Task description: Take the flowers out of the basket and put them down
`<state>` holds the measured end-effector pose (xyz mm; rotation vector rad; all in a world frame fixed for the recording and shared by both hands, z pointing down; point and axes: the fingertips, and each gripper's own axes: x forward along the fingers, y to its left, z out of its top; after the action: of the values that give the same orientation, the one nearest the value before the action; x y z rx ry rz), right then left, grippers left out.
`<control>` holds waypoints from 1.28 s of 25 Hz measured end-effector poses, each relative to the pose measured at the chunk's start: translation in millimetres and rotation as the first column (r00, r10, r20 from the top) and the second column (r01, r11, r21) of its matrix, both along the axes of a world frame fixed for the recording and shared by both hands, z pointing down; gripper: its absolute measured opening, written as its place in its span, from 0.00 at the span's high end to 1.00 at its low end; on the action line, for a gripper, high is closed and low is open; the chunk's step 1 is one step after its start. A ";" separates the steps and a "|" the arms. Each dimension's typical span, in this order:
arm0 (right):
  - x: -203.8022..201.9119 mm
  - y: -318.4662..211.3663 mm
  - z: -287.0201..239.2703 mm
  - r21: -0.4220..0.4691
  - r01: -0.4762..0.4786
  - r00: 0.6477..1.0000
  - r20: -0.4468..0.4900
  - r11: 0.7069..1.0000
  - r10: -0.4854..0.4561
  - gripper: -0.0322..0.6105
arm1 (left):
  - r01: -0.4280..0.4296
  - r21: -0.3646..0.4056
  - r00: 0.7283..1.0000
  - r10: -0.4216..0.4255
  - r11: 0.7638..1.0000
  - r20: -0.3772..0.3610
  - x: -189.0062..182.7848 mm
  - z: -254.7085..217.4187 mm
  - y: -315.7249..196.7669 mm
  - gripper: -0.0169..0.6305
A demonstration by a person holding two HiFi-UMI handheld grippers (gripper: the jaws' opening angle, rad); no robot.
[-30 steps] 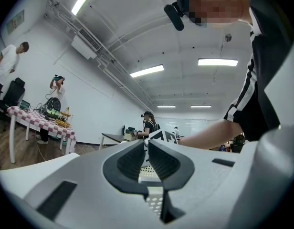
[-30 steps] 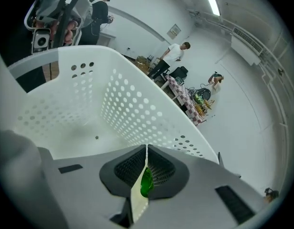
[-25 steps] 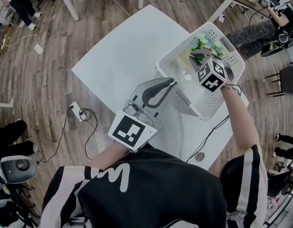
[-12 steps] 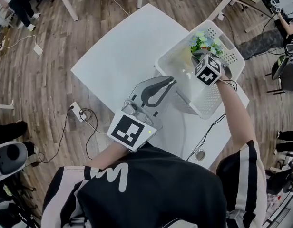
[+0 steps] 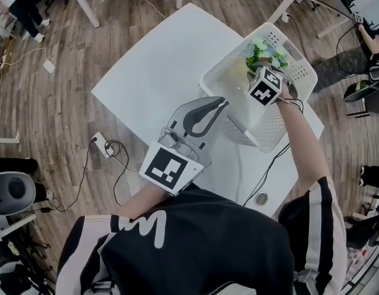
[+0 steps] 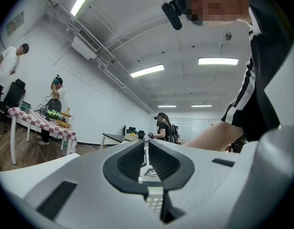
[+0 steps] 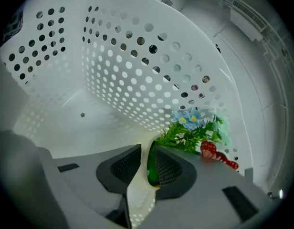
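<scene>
The flowers (image 7: 194, 128) lie in the far end of the white basket (image 5: 269, 128), which sits by the bench's (image 5: 159, 60) right-hand edge. My right gripper (image 7: 148, 149) is down inside it, jaws pinched almost together on the green stem. I judge the grasp made and the lift due next: raise straight up until the blooms clear the perforated wall, then carry them over to bare bench. My left gripper (image 5: 221, 103) hovers beside the basket's near wall, jaws nearly together on nothing. It sits close to the carry path. A cable (image 5: 269, 165) trails across the near right corner.
</scene>
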<state>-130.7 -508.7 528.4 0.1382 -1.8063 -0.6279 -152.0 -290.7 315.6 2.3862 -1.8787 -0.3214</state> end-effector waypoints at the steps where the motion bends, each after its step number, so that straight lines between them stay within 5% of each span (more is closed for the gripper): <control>1: -0.6 -0.2 1.5 -0.003 -0.003 1.000 -0.005 1.000 0.003 0.83 | 0.000 0.001 1.000 0.000 1.000 0.000 0.5 -0.1 -0.1 0.93; 32: 9.9 -2.2 11.2 -0.052 -0.100 0.993 -0.063 0.994 0.097 0.84 | 0.015 -0.028 1.000 -0.015 0.999 -0.007 -7.1 8.2 8.1 0.93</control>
<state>-120.8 -510.9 539.6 0.1684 -1.7456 -0.5063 -159.2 -282.6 323.9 2.3504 -1.8860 -0.3026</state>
